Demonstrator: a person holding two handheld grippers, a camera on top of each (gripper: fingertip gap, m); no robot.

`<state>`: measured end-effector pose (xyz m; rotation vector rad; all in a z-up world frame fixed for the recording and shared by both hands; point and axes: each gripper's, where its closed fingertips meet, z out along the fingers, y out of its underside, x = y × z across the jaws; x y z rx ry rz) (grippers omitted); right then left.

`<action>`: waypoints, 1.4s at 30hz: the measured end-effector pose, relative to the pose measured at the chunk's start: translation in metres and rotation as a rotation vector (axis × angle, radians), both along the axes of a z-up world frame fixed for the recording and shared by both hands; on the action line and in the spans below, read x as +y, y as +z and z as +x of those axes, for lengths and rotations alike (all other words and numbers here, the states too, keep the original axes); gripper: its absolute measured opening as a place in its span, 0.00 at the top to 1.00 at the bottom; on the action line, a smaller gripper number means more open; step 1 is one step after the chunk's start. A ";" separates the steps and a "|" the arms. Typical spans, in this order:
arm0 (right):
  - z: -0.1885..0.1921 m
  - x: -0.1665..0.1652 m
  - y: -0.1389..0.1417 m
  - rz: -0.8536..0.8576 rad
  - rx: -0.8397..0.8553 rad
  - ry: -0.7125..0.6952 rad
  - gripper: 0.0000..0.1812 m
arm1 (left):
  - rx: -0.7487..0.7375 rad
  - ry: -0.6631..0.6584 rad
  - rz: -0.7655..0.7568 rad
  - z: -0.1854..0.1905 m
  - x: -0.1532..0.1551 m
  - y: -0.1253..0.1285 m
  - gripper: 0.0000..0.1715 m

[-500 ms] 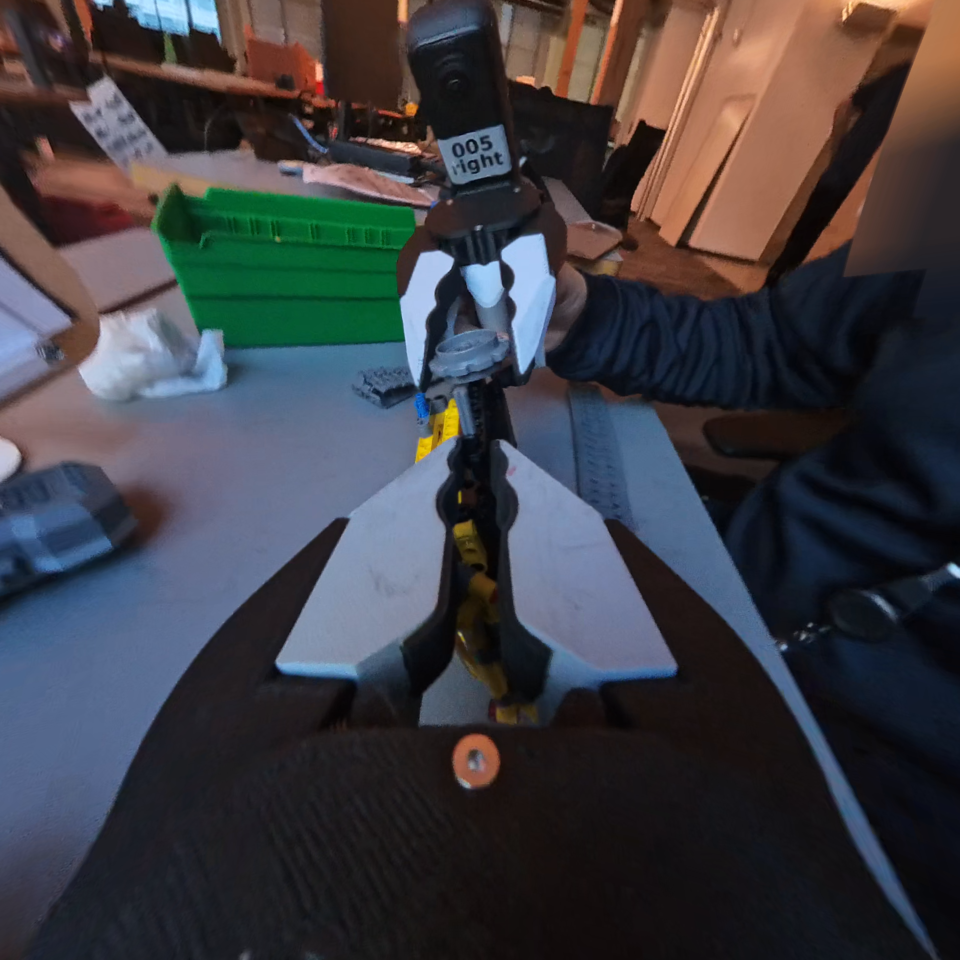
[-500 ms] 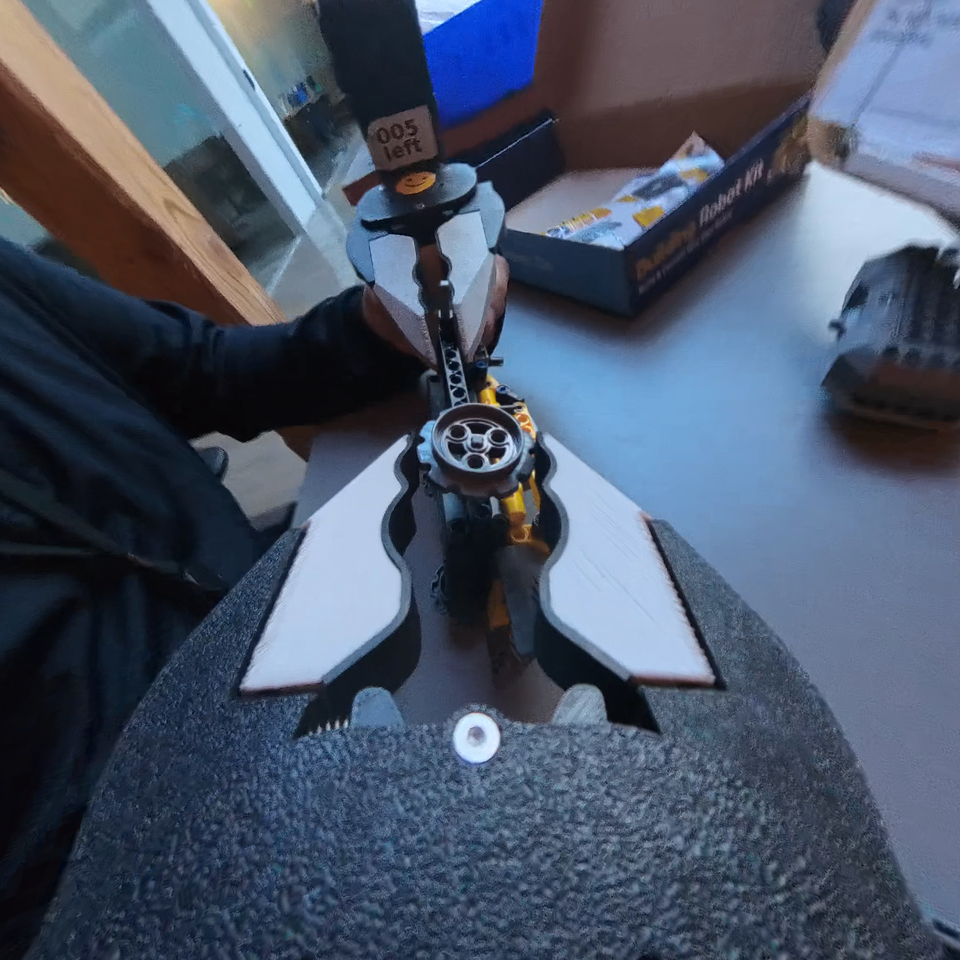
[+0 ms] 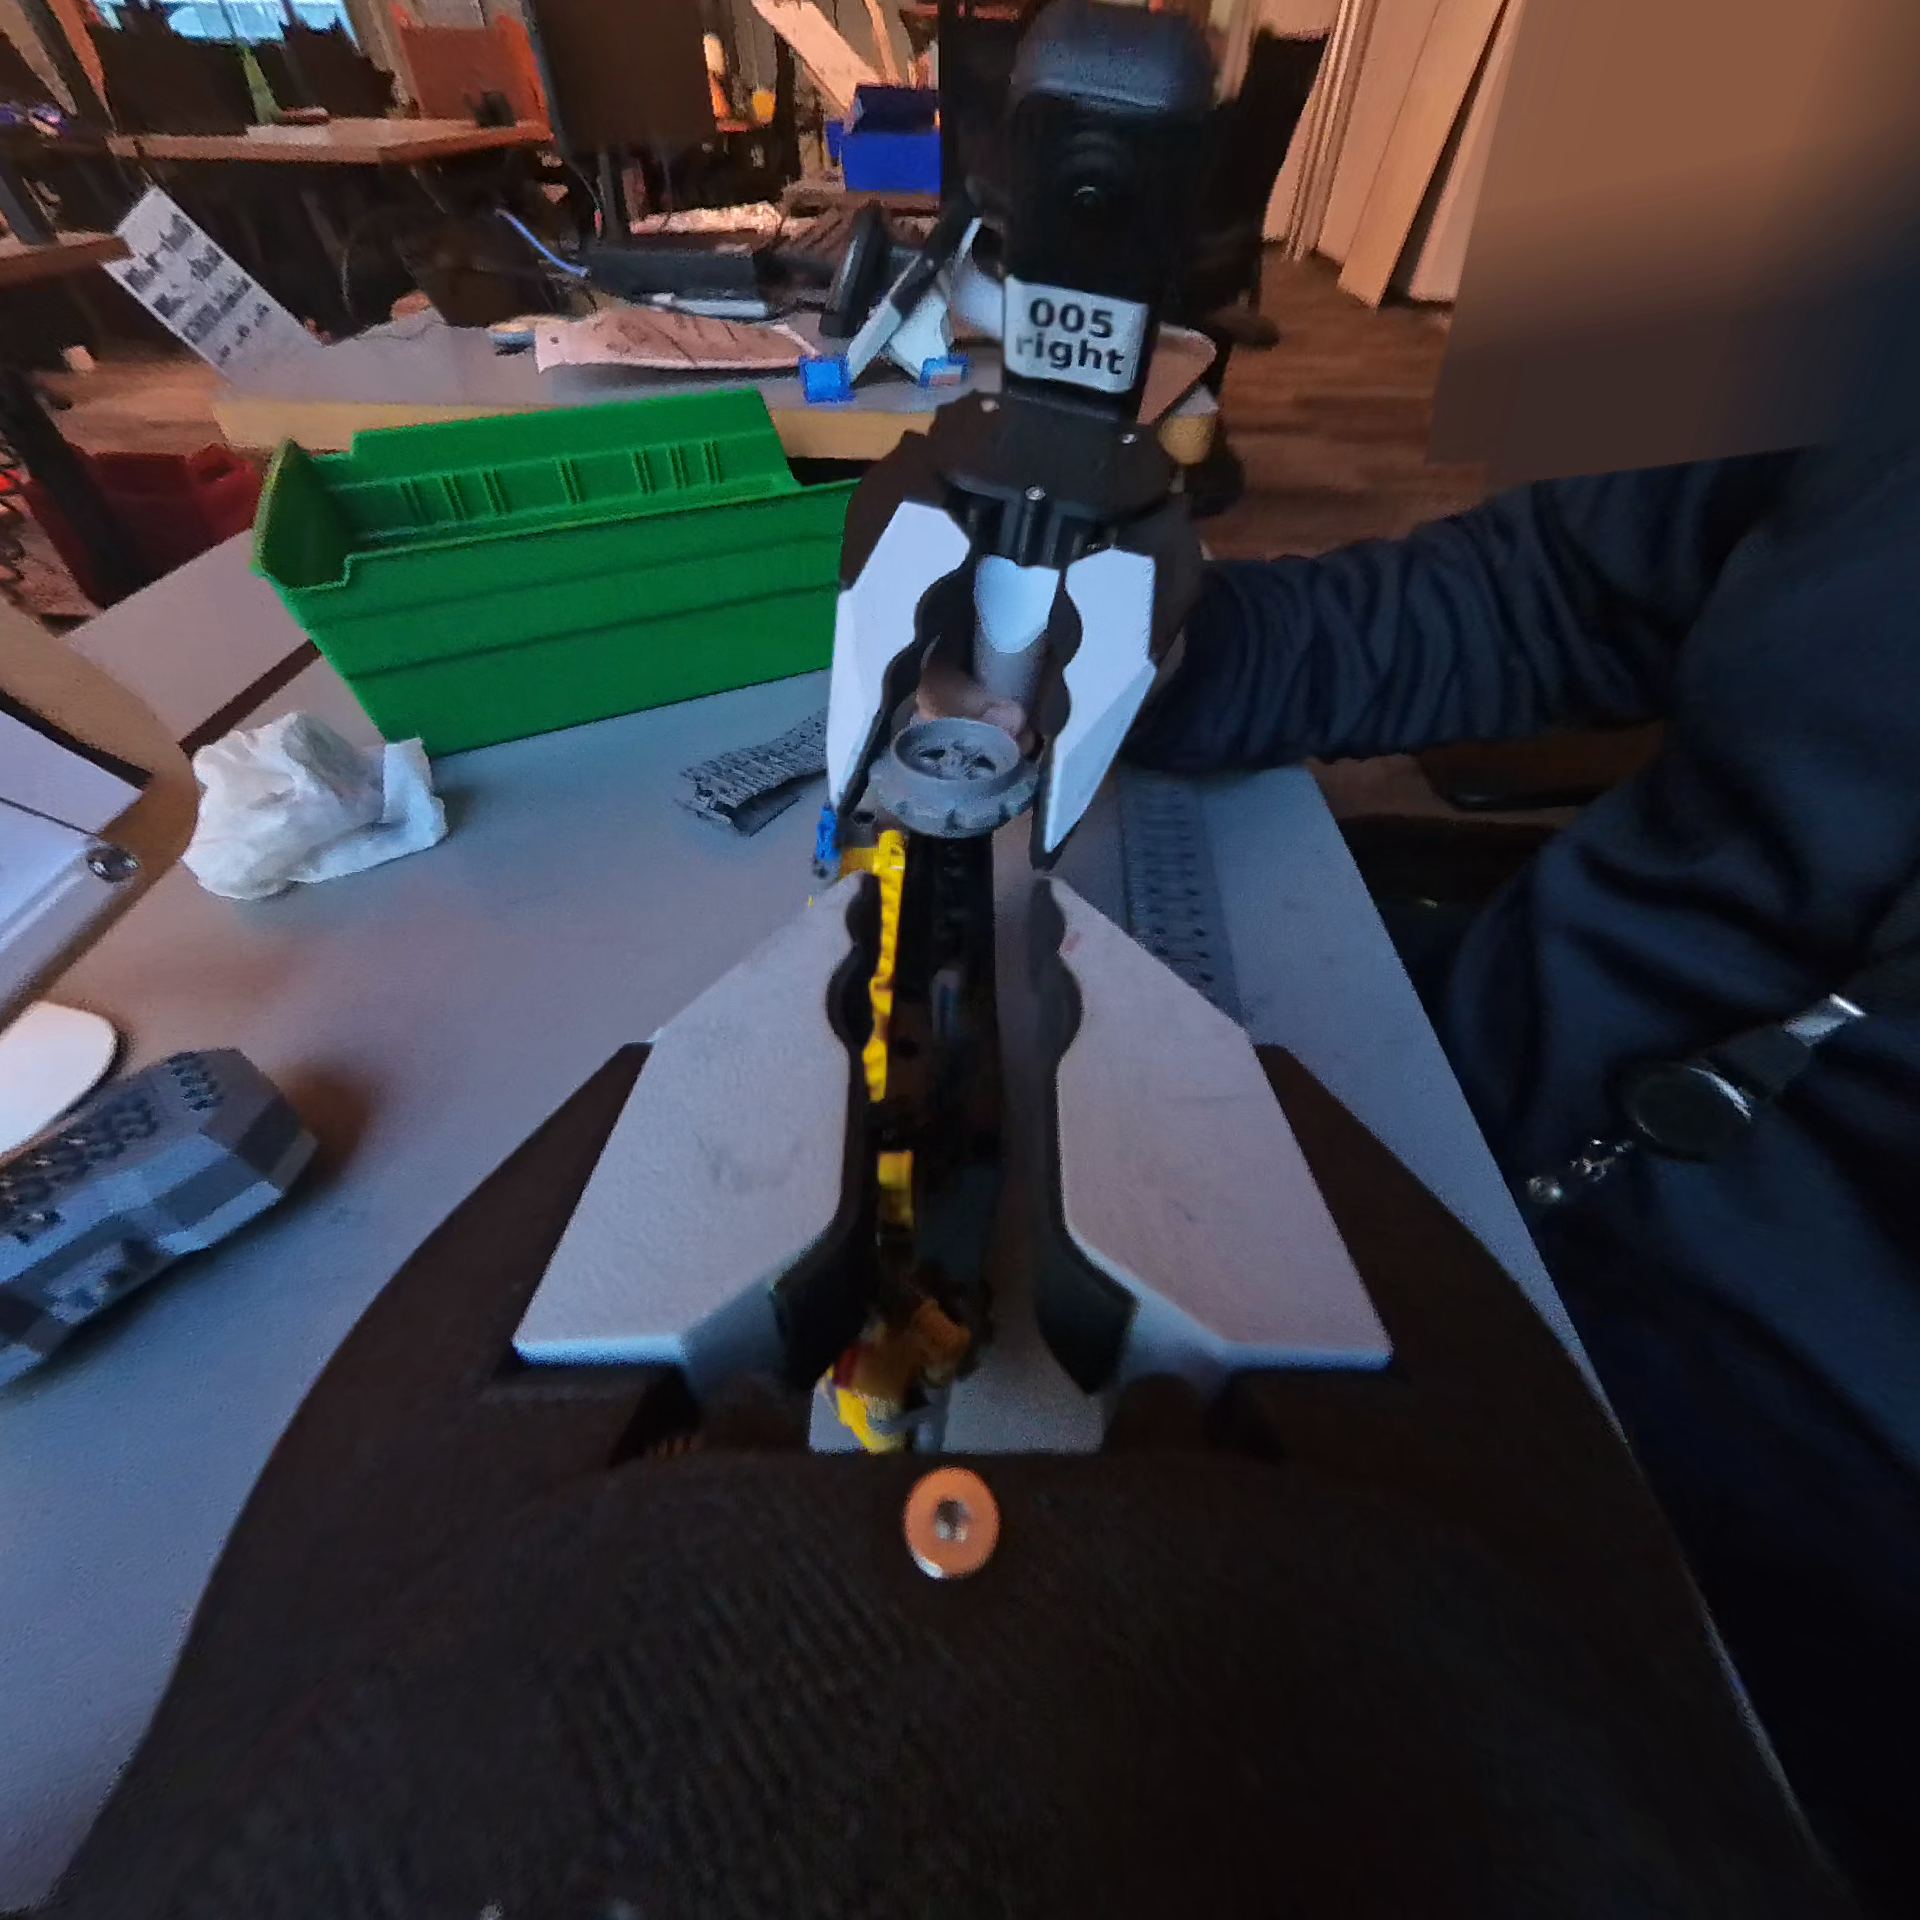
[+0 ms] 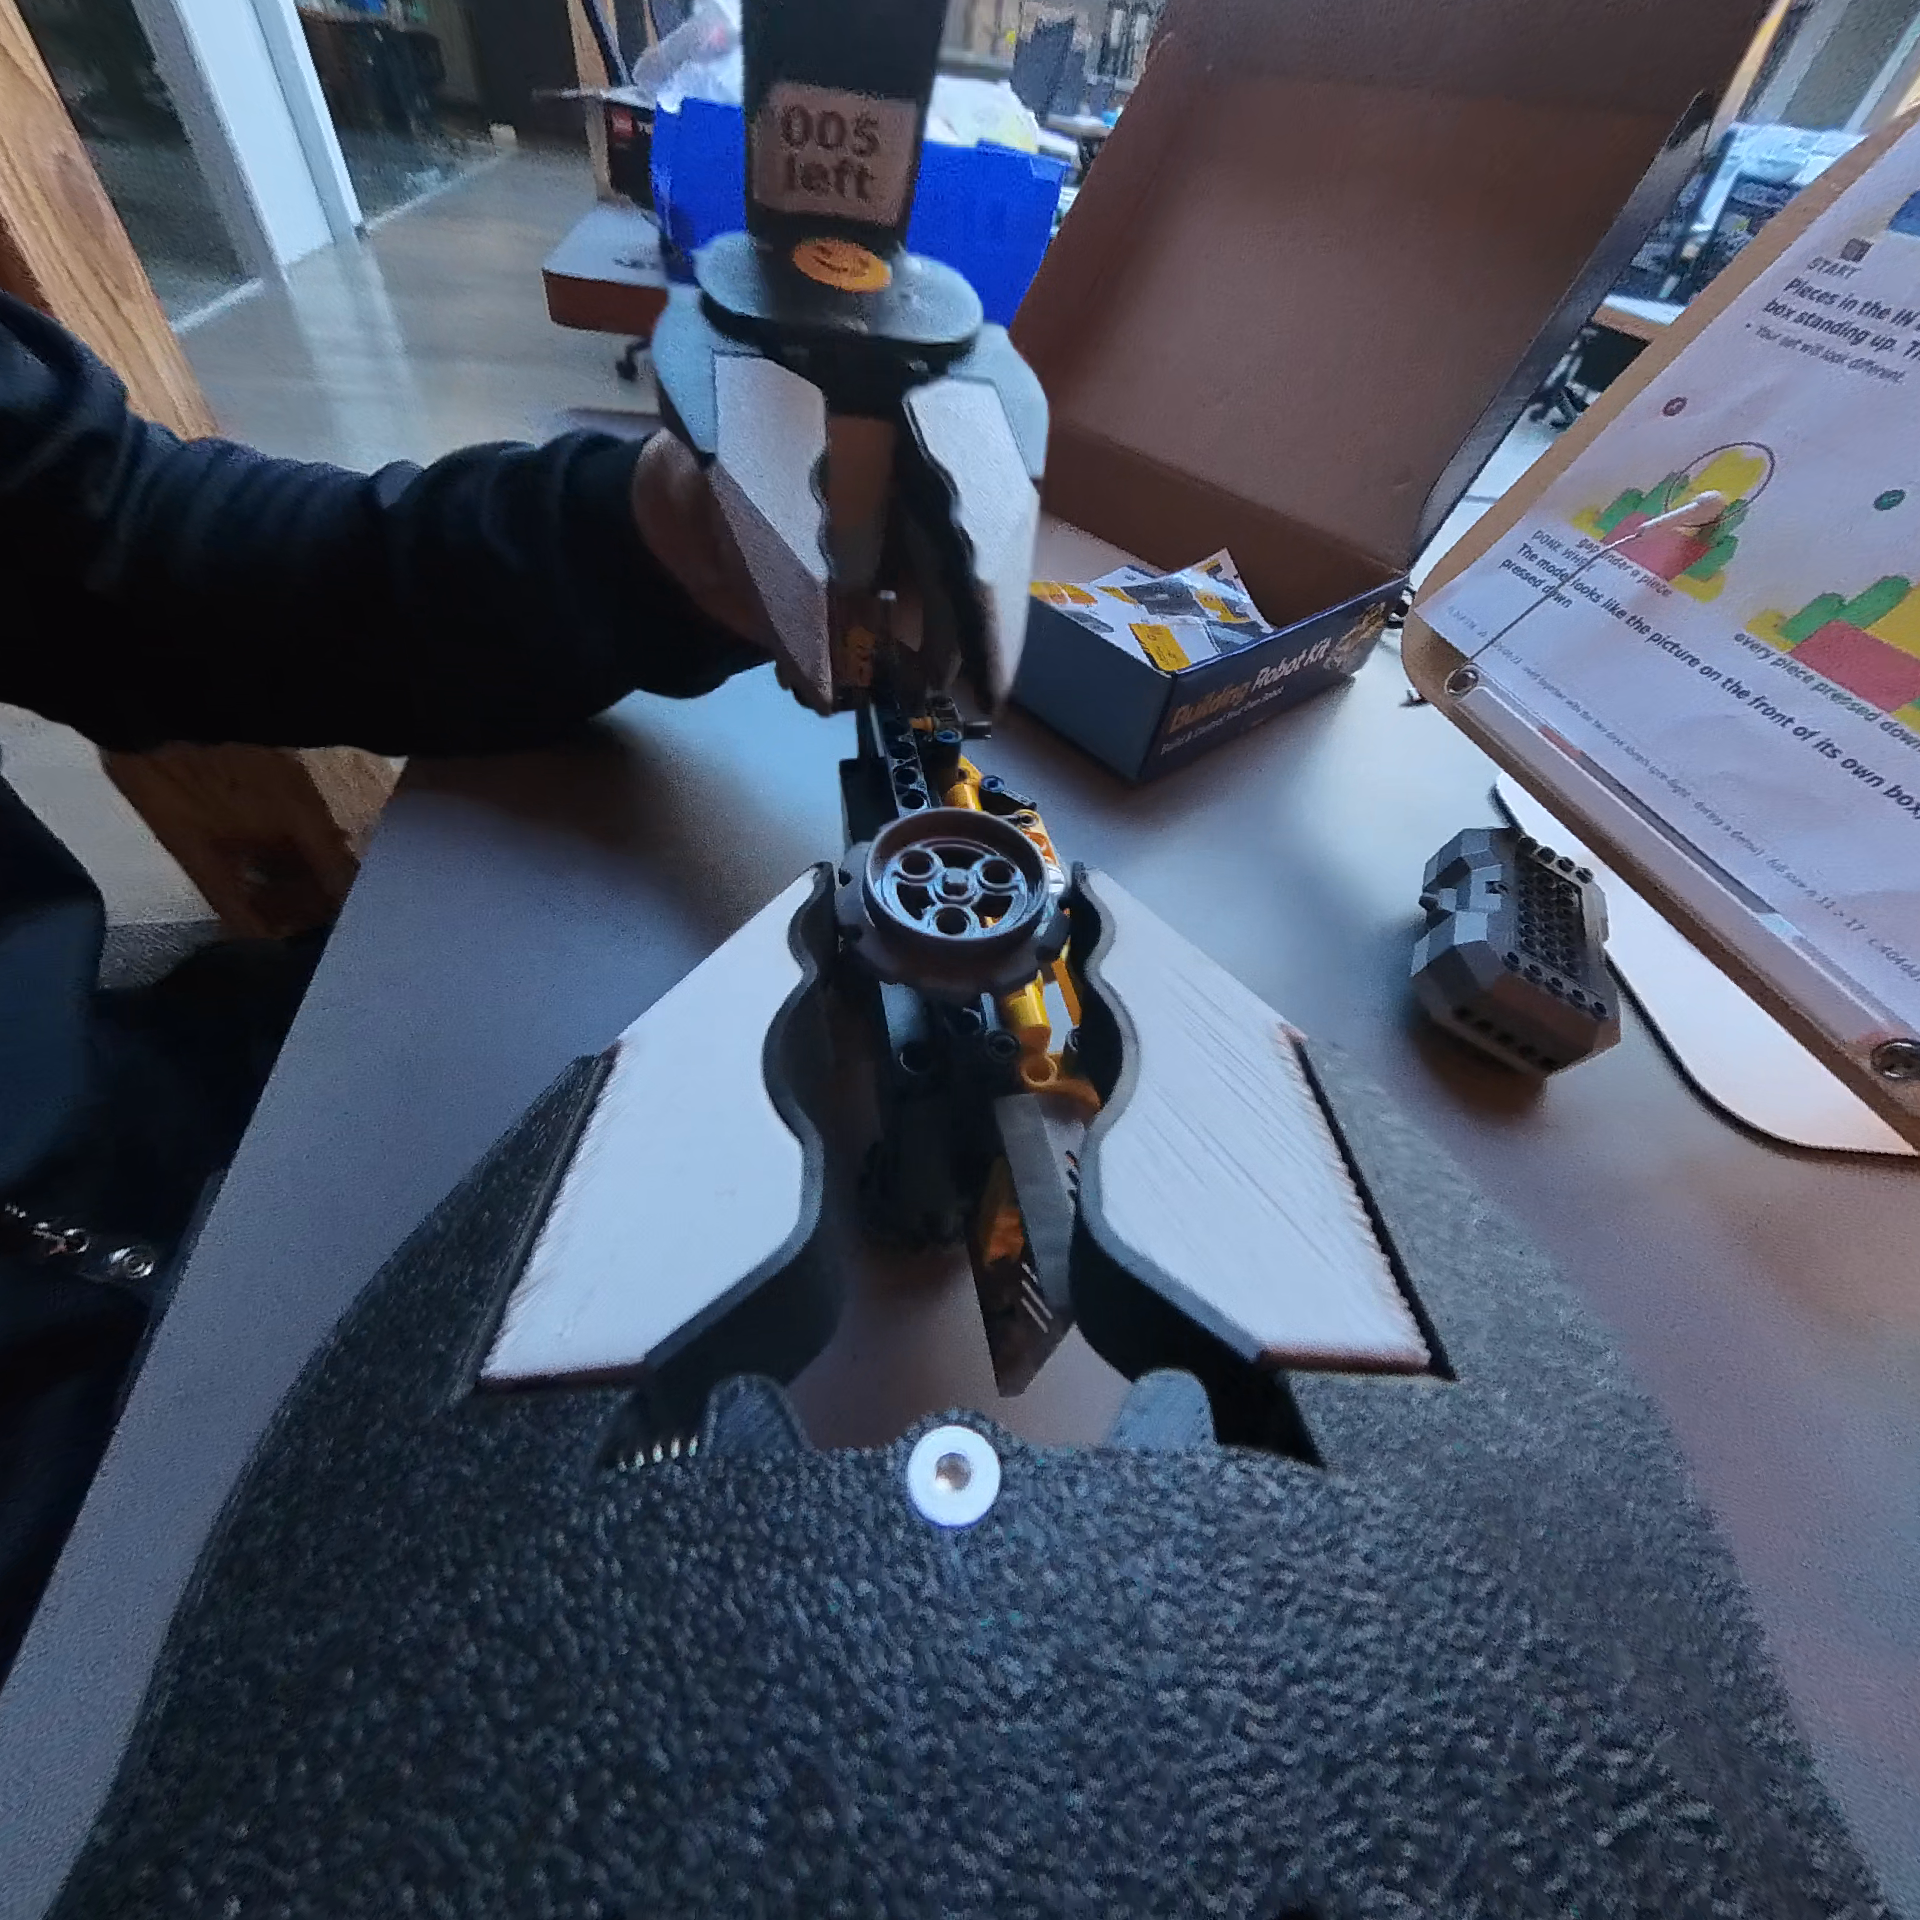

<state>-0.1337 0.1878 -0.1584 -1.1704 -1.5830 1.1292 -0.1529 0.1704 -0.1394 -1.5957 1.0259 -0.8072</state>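
Note:
A black-and-yellow building-block assembly [image 3: 935,1039] hangs over the grey table [image 3: 468,987] between my two grippers, which face each other. My left gripper [image 3: 948,906] is shut on the assembly's black beam, with yellow parts showing between the fingers. It also shows in the right wrist view [image 4: 899,691], gripping the beam's far end. My right gripper [image 4: 953,896] is shut on a grey toothed wheel [image 4: 951,912] at the other end of the assembly [image 4: 914,769]. The left wrist view shows this gripper [image 3: 945,831] and the wheel [image 3: 956,774] from the front. A person's hands in dark sleeves hold both grippers.
A green bin [image 3: 561,582], a crumpled white cloth [image 3: 312,800] and grey track links [image 3: 758,774] lie beyond. A grey block [image 4: 1512,966] sits by a stand holding a printed sheet [image 4: 1714,582]. An open cardboard box [image 4: 1195,665] holds bags. A track strip [image 3: 1174,883] lies near the table's edge. Spacing between my two grippers at the tips: around 4 centimetres.
Both grippers stay shut on the assembly and the wheel. The two grippers now appear a little closer together, and both views have tilted slightly.

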 end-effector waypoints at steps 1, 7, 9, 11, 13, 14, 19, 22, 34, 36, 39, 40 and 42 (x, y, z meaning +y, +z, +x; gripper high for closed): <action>0.000 0.001 0.000 -0.002 0.004 -0.002 0.78 | 0.035 0.003 -0.003 0.000 -0.001 0.003 0.88; 0.000 -0.001 0.001 0.016 0.014 0.008 0.78 | 0.424 -0.022 -0.144 0.010 0.005 -0.024 0.92; 0.000 -0.001 0.001 0.005 0.028 0.020 0.78 | 0.545 -0.051 -0.216 0.012 0.005 -0.041 0.94; 0.001 0.000 0.001 -0.015 0.036 0.020 0.78 | 0.580 -0.047 -0.212 0.013 0.010 -0.040 0.97; 0.003 0.000 0.001 -0.017 0.040 0.026 0.78 | 0.617 -0.051 -0.217 0.014 0.010 -0.041 0.97; 0.004 0.001 0.001 -0.018 0.043 0.028 0.78 | 0.623 -0.045 -0.217 0.016 0.010 -0.041 0.97; 0.009 0.002 -0.006 -0.105 -0.014 0.056 0.74 | 0.583 -0.007 -0.219 0.018 0.011 -0.041 0.96; 0.011 0.002 -0.001 -0.085 0.014 0.055 0.78 | 0.577 -0.006 -0.188 0.019 0.012 -0.041 0.96; 0.006 0.006 0.005 -0.087 0.047 -0.007 0.79 | 0.555 0.035 -0.192 0.025 0.017 -0.041 0.96; 0.003 0.006 0.008 -0.095 0.063 -0.020 0.80 | 0.545 0.049 -0.195 0.023 0.017 -0.040 0.96; 0.000 0.012 0.018 -0.124 0.111 -0.055 0.85 | 0.486 0.056 -0.224 0.025 0.017 -0.039 0.96; -0.001 0.013 0.019 -0.127 0.117 -0.064 0.83 | 0.458 0.059 -0.233 0.026 0.017 -0.038 0.95; -0.004 0.016 0.021 -0.127 0.121 -0.075 0.83 | 0.465 0.096 -0.185 0.024 0.022 -0.037 0.95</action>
